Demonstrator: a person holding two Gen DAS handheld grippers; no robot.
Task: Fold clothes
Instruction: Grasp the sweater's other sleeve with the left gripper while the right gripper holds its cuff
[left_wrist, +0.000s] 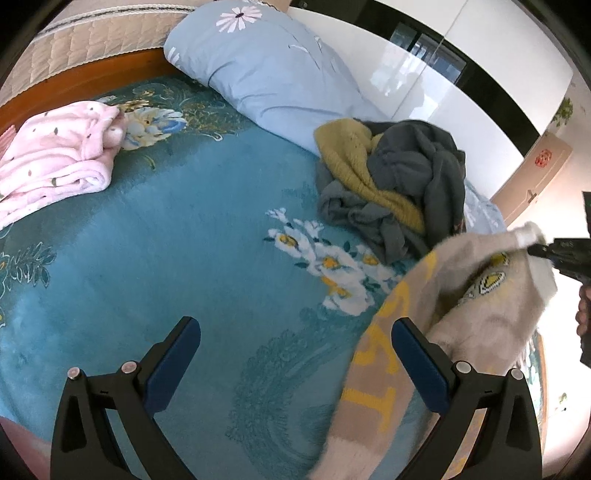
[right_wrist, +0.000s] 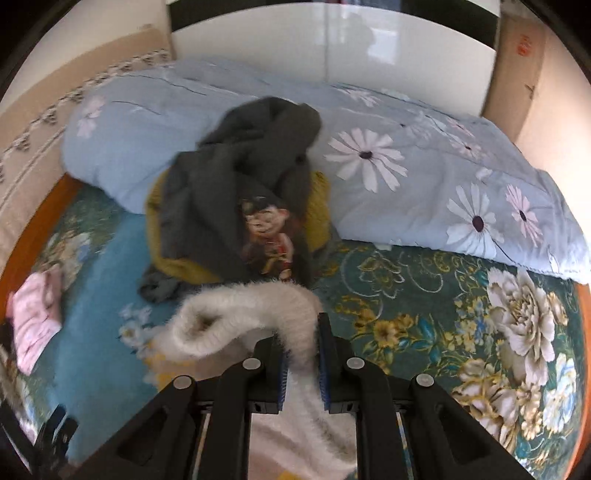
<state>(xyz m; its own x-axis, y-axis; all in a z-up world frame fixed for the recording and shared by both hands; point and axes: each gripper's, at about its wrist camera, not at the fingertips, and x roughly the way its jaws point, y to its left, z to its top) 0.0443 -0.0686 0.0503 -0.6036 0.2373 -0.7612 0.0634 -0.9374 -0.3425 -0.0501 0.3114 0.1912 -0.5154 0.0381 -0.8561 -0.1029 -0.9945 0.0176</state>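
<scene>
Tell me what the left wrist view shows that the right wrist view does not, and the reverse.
Only the left wrist view shows the yellow letters on the fuzzy beige sweater and the open left gripper.

Only the right wrist view shows the cartoon print on the grey garment and the right gripper shut on the sweater's white cuff.

Both show the pink garment, blue quilt and teal blanket.

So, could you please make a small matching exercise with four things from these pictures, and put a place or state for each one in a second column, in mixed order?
Things:
1. fuzzy cream sweater
2. pink garment
3. grey and mustard clothes pile
4. left gripper

States:
a. open, holding nothing
b. crumpled against the blue flowered quilt
c. clamped in the right gripper
d. lying apart near the bed's wooden edge

Pairs: 1-c, 2-d, 3-b, 4-a
</scene>
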